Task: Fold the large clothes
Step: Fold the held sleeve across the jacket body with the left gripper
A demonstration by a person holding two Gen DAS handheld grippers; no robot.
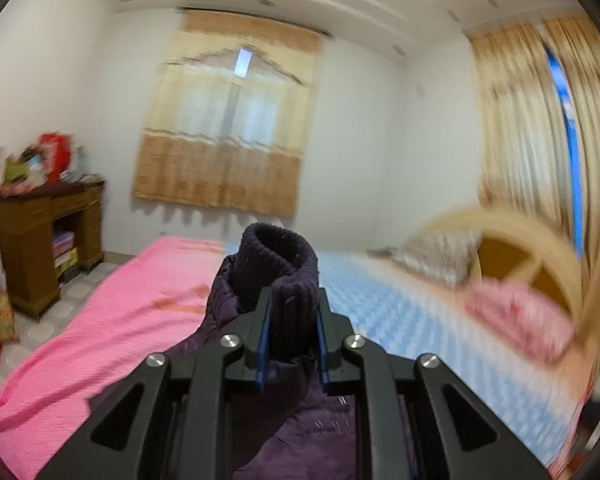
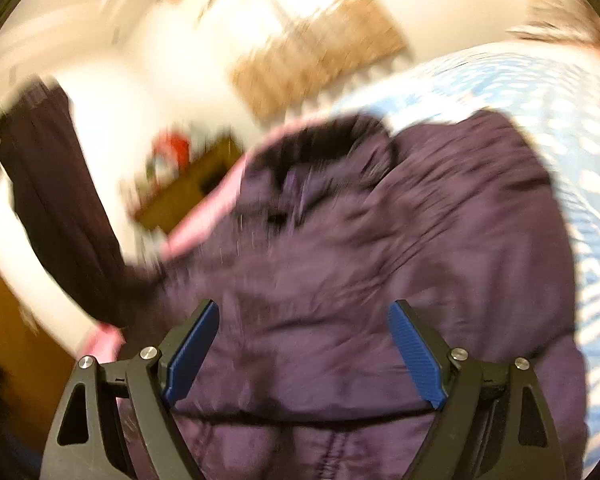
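Note:
My left gripper point(image 1: 293, 312) is shut on the ribbed knit cuff point(image 1: 278, 258) of a dark purple quilted jacket point(image 1: 320, 432) and holds it up above the bed. In the right wrist view the jacket's body point(image 2: 380, 248) lies spread on the bed, its dark collar point(image 2: 328, 140) at the far end. One sleeve point(image 2: 56, 200) stretches up to the left edge of that view. My right gripper point(image 2: 302, 340) is open and empty, just above the jacket's lower part. That view is blurred by motion.
The bed carries a pink blanket point(image 1: 112, 320) on the left and a blue patterned sheet point(image 1: 412, 320) on the right, with pillows point(image 1: 516, 316) by a curved headboard point(image 1: 540, 240). A wooden cabinet point(image 1: 48, 232) with clutter stands at the left wall. Curtains point(image 1: 228, 120) cover the windows.

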